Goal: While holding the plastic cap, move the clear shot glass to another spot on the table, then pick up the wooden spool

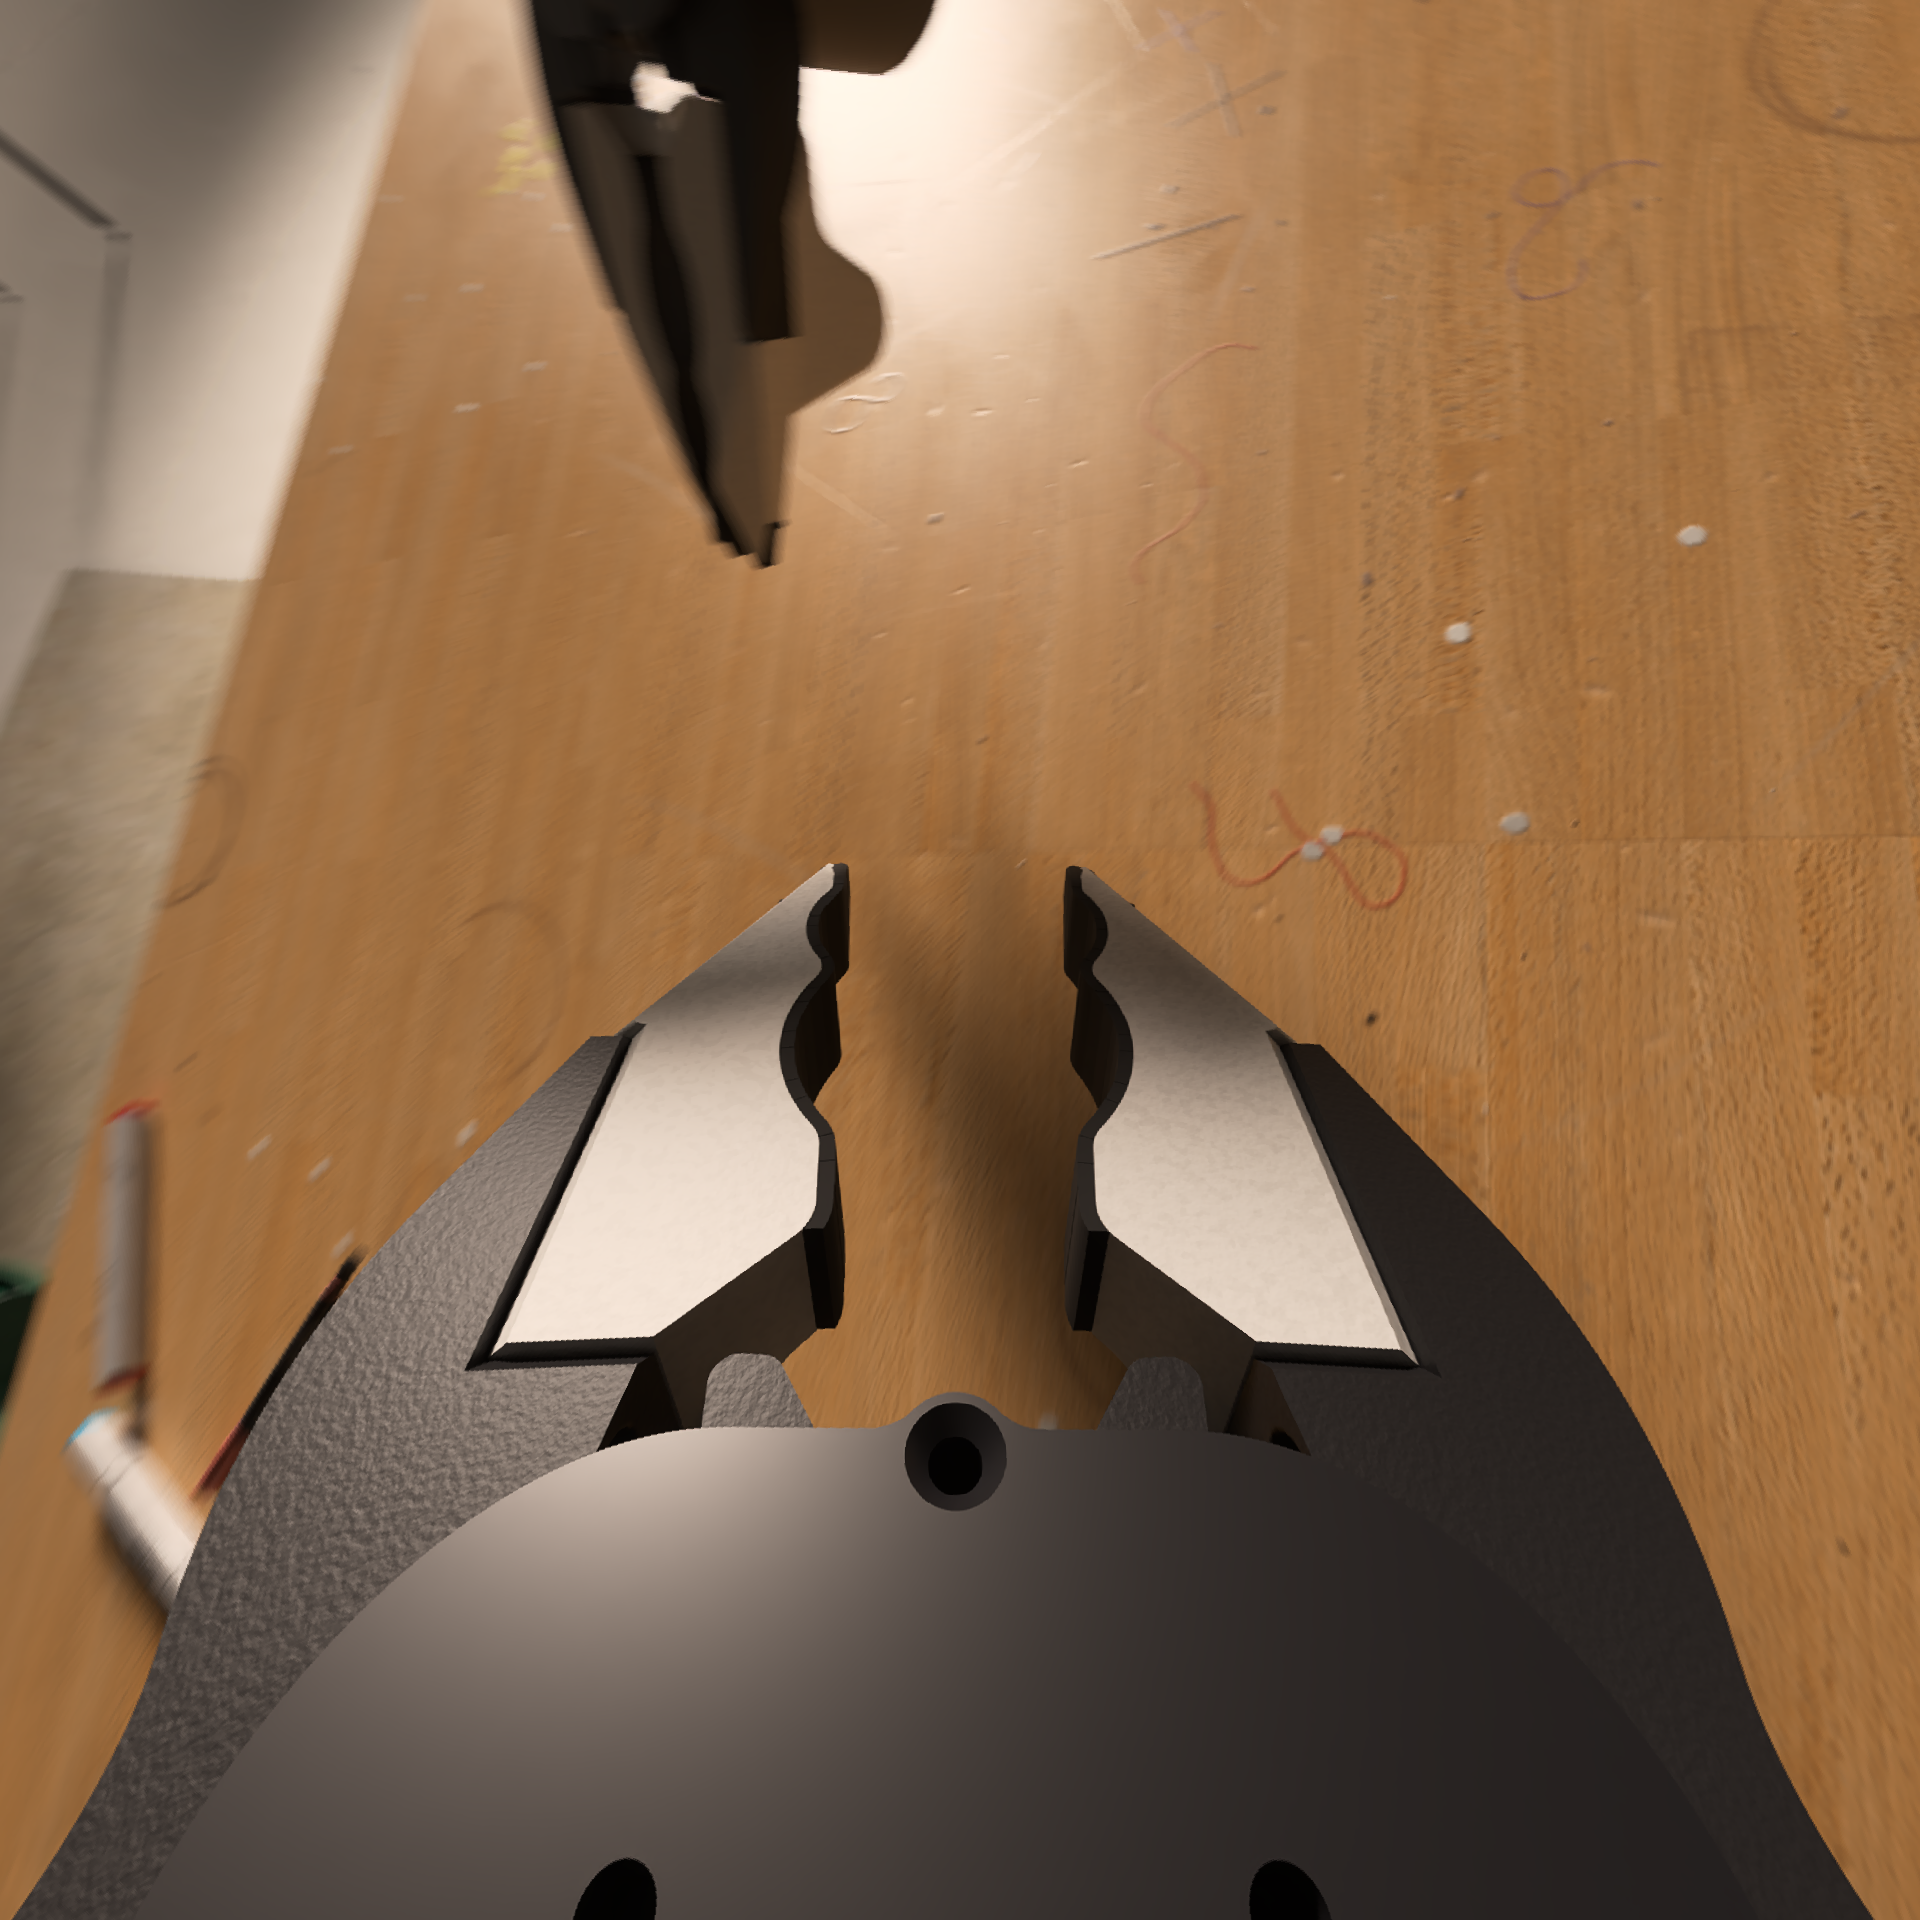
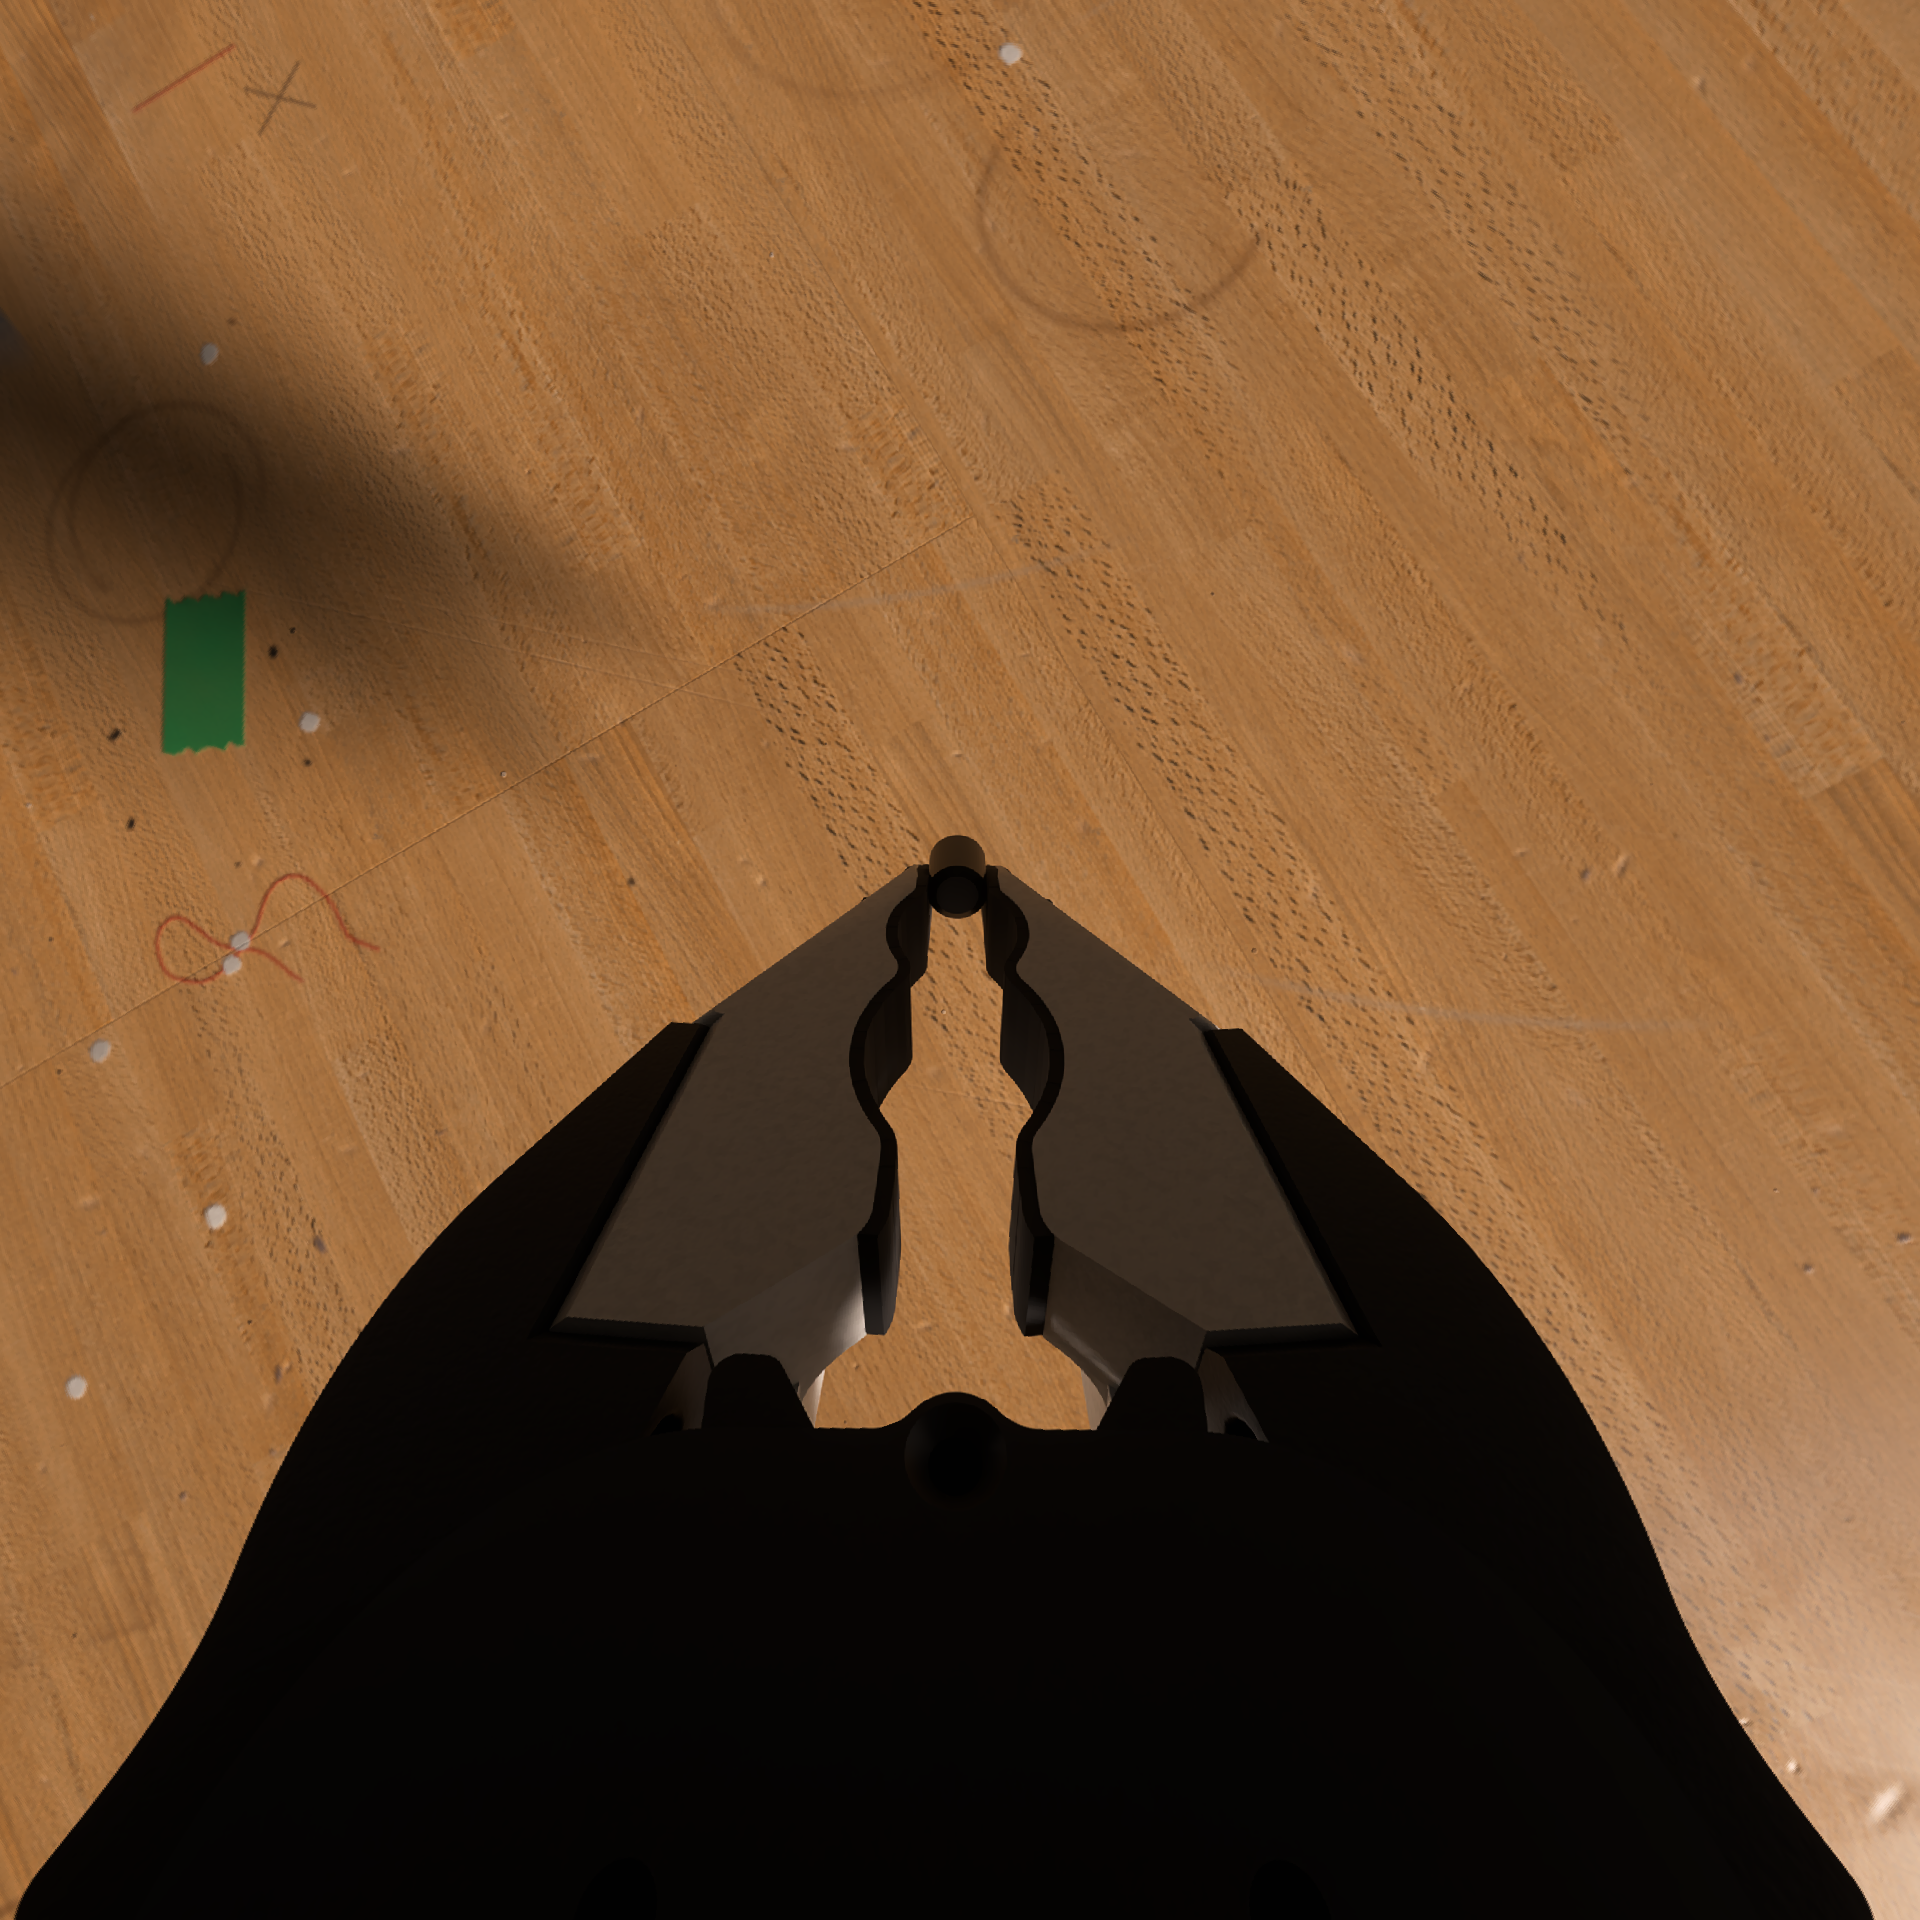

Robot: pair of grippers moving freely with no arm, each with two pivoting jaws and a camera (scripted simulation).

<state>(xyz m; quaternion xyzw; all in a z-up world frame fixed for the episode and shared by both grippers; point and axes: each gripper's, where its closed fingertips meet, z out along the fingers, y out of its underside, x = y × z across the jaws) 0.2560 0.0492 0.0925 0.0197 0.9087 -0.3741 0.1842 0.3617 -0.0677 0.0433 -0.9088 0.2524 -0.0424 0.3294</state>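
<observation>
Right gripper (image 2: 956,883) points steeply down over the wooden table (image 2: 1351,623), fingertips pinched on the small dark plastic cap (image 2: 956,873), which is held clear above the green tape strip (image 2: 204,673) off to its left. Left gripper (image 1: 956,883) hovers tilted over the table, jaws apart and holding nothing. Shot glass and spool are out of view.

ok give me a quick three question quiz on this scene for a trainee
1. True or false: the left hand-held gripper is open with nothing between its fingers.
2. What does the right hand-held gripper pinch at its fingertips?
3. The strip of tape on the table is: A green, B blue, C white.

Key: 1 true; 2 the small dark plastic cap; 3 A.
</observation>
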